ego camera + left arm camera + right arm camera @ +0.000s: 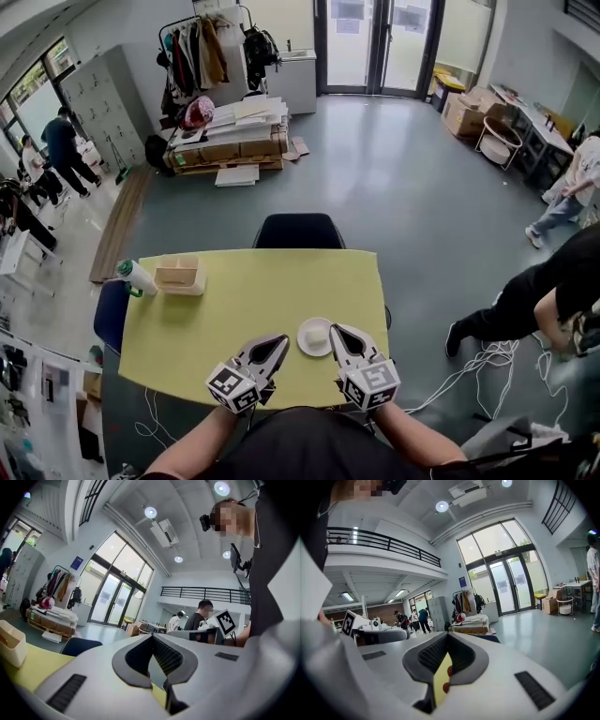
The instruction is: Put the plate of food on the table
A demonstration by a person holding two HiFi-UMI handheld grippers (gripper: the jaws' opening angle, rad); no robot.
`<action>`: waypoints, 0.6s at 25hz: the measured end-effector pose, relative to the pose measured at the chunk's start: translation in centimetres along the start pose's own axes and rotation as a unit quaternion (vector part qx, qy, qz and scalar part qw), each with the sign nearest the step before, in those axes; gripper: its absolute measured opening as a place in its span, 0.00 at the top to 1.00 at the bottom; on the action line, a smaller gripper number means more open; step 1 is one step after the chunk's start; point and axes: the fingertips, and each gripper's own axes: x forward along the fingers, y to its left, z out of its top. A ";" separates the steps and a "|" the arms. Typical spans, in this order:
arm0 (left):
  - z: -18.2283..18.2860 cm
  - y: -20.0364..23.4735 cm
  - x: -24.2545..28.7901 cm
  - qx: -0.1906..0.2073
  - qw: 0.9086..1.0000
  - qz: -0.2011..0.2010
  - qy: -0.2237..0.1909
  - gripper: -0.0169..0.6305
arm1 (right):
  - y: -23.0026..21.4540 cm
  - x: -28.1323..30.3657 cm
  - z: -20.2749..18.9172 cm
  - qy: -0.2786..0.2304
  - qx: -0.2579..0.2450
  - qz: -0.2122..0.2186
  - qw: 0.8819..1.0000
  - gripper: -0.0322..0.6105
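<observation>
A small white plate (313, 337) with a pale mound of food sits on the yellow table (253, 300) near its front edge. My left gripper (280, 340) rests just left of the plate with its jaws shut and nothing in them. My right gripper (335, 331) lies at the plate's right rim, and whether it touches the rim I cannot tell. Its jaws are also shut and empty. In the left gripper view the left gripper (152, 635) has its tips together. The right gripper (447, 633) shows the same in its own view. The plate is hidden in both gripper views.
A beige box (178, 274) and a white bottle with a green part (136, 277) stand at the table's far left. A dark chair (298, 231) is tucked in at the far side, a blue one (110, 315) at the left. A person (534, 300) and cables (487, 361) are on the floor to the right.
</observation>
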 end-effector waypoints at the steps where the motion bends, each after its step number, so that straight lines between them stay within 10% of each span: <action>1: 0.5 -0.1 0.1 -0.002 1.000 0.001 -0.002 0.96 | 0.0 0.0 0.4 -0.002 -0.002 0.000 1.000 0.93; 15: 4.3 -0.5 0.8 0.027 0.999 0.021 -0.020 0.96 | 0.2 -0.1 3.3 -0.015 -0.026 -0.015 0.999 0.93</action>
